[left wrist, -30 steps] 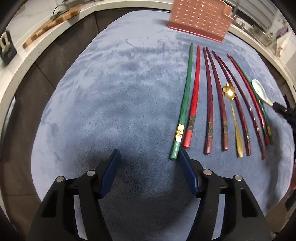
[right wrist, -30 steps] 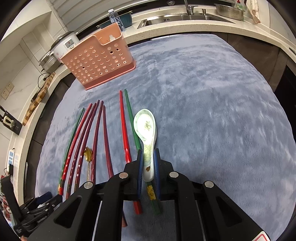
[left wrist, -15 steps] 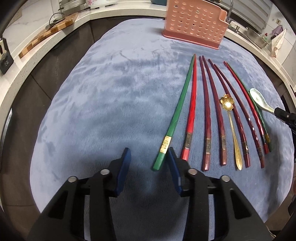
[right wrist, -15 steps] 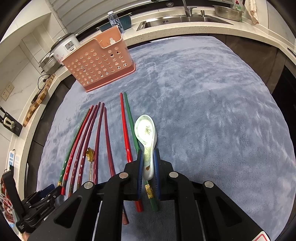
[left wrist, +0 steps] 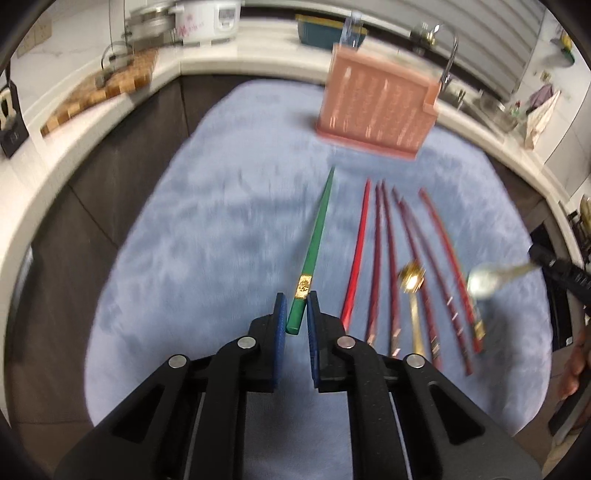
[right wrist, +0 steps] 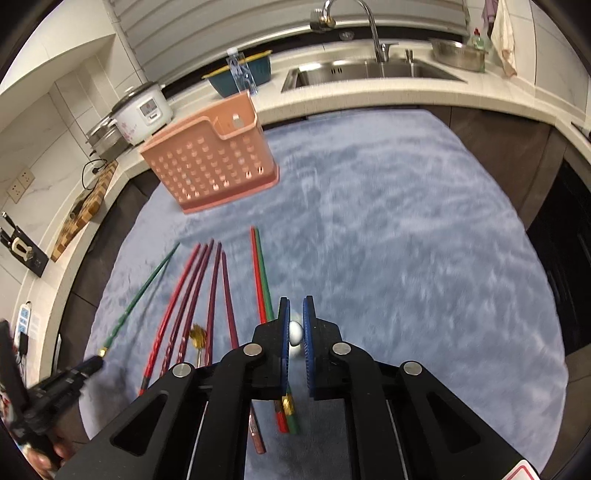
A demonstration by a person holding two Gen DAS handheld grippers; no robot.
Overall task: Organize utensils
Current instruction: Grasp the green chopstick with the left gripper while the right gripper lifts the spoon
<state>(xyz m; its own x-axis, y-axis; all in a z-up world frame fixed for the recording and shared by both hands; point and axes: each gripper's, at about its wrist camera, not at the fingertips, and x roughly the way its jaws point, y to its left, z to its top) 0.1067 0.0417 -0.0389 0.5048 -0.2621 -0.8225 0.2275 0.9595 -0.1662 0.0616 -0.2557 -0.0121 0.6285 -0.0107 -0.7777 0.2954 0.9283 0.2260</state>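
Now pickup step: left gripper (left wrist: 295,314) fingers closing on long green chopstick (left wrist: 314,243); right gripper (right wrist: 295,325) clamps white ceramic spoon (right wrist: 295,332). Next: carry both to far pink perforated plastic basket (right wrist: 210,166).

Counter: pale stone worktop (right wrist: 369,99) curving round the back and left, dark cabinet fronts (right wrist: 498,147) below
Sink: steel basin (right wrist: 369,72) set in the counter, curved tap (right wrist: 365,26) above, metal bowl (right wrist: 458,55) just beside
Appliances: white rice cooker (right wrist: 142,110) by the corner, steel pot next to it
Board: checkered wooden chopping board (left wrist: 99,92) on the left run
Walls: white marbled tiles (right wrist: 48,155), socket (right wrist: 20,182) low on the left, ribbed grey panel (right wrist: 221,33) behind the tap
Cover: fuzzy blue-grey cloth (right wrist: 406,240) over the work surface
Extras: blue tub (right wrist: 240,75), cloth (right wrist: 504,33) hanging far right
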